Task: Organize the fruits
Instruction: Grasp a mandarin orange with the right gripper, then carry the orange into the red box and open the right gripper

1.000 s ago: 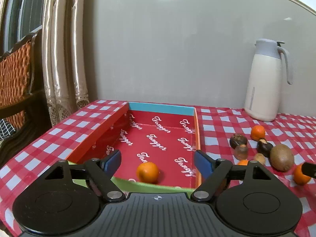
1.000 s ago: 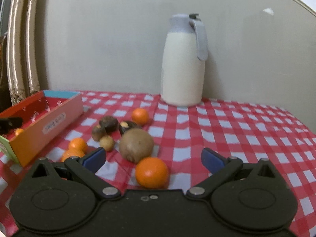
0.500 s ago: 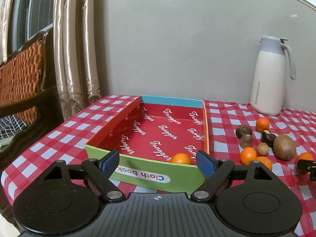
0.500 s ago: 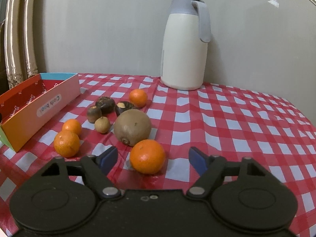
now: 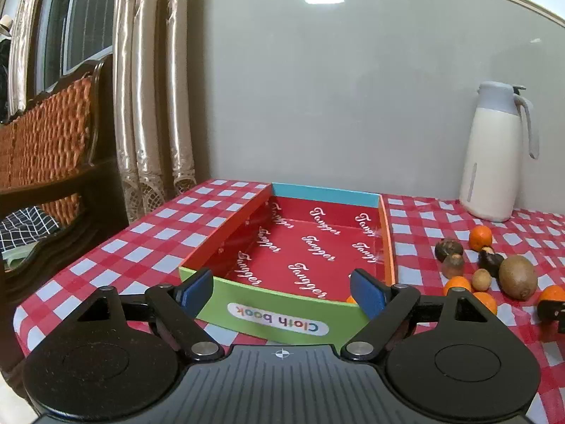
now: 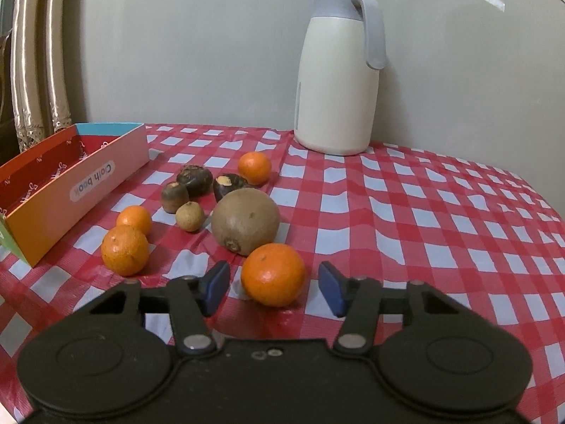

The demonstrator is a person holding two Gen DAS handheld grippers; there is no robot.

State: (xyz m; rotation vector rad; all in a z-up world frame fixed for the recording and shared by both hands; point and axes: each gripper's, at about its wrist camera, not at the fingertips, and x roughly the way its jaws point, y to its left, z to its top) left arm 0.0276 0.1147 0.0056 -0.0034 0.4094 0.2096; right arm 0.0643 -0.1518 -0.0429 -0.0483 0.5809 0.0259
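Observation:
A shallow box (image 5: 282,312) with a red inside and a green front wall stands on the checked cloth; it also shows at the left of the right wrist view (image 6: 88,180). One orange (image 5: 350,299) lies in its near right corner, mostly hidden. My left gripper (image 5: 282,291) is open and empty, just in front of the box. My right gripper (image 6: 273,288) is open around a loose orange (image 6: 273,274), pads apart from it. Behind it lie a kiwi (image 6: 245,221), two oranges (image 6: 124,250) at the left, one orange (image 6: 254,167) at the back, and small brown fruits (image 6: 190,216).
A white thermos jug (image 6: 339,81) stands at the back by the wall. A wooden chair (image 5: 46,148) and curtains (image 5: 152,106) are left of the table. The table edge runs close under the left gripper.
My left gripper has pulled back out of the box, leaving the orange inside. My right gripper has moved forward and narrowed around the near orange.

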